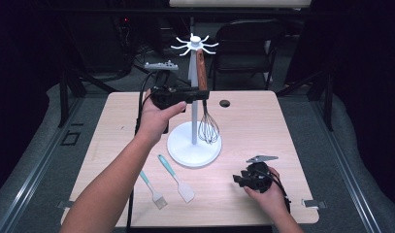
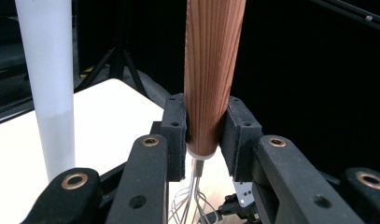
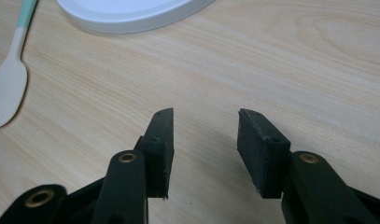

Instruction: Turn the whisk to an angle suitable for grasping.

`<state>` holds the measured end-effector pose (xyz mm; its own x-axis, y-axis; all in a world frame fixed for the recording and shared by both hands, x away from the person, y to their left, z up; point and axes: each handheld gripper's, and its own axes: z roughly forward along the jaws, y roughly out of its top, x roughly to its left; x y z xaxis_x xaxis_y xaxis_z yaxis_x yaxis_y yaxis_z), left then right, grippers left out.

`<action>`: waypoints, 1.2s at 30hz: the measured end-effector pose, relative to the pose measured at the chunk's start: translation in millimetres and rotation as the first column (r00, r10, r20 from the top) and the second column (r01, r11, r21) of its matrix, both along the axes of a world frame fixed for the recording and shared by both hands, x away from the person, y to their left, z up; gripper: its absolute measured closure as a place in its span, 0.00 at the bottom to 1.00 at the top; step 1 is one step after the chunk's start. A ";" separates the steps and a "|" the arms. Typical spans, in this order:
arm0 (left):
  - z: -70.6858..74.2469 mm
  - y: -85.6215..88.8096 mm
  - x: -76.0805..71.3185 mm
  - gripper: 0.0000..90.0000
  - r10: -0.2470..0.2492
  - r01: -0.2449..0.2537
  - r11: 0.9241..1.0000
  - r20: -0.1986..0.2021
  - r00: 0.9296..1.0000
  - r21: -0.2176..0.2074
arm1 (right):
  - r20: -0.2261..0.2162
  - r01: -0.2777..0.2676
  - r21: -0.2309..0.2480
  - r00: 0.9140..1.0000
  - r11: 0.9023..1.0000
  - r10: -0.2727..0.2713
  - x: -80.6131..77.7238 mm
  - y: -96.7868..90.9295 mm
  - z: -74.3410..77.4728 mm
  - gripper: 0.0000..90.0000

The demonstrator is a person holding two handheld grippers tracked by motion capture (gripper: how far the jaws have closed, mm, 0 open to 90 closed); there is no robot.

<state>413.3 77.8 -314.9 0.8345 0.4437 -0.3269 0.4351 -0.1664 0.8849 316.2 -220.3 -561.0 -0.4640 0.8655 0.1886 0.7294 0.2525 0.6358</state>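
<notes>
Left gripper pinches the whisk handle beside the rack; right gripper rests on the desk, jaws spread.

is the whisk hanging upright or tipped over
Upright: the whisk hangs wires-down beside the stand pole, its wooden handle clamped in the left tongs.
</notes>
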 end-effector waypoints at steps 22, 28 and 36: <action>-15.8 5.6 13.1 0.77 0.064 -0.065 0.998 0.004 0.998 0.016 | 0.009 -0.007 -0.010 1.000 1.000 0.007 -1.0 0.3 -1.3 0.62; -20.1 6.7 12.7 0.73 0.119 -0.120 0.992 0.026 0.993 0.047 | 0.014 -0.011 -0.013 1.000 1.000 0.011 -0.7 0.2 -2.0 0.61; -37.1 8.1 6.4 0.63 0.165 -0.169 0.981 0.048 0.985 0.096 | 0.037 -0.023 -0.027 0.999 0.999 0.024 0.4 -1.2 -2.8 0.57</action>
<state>419.8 85.9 -352.0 0.7572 0.6066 -0.2423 0.4288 -0.1818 0.8849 316.6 -221.5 -563.8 -0.4909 0.8586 0.1475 0.6987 0.2869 0.6554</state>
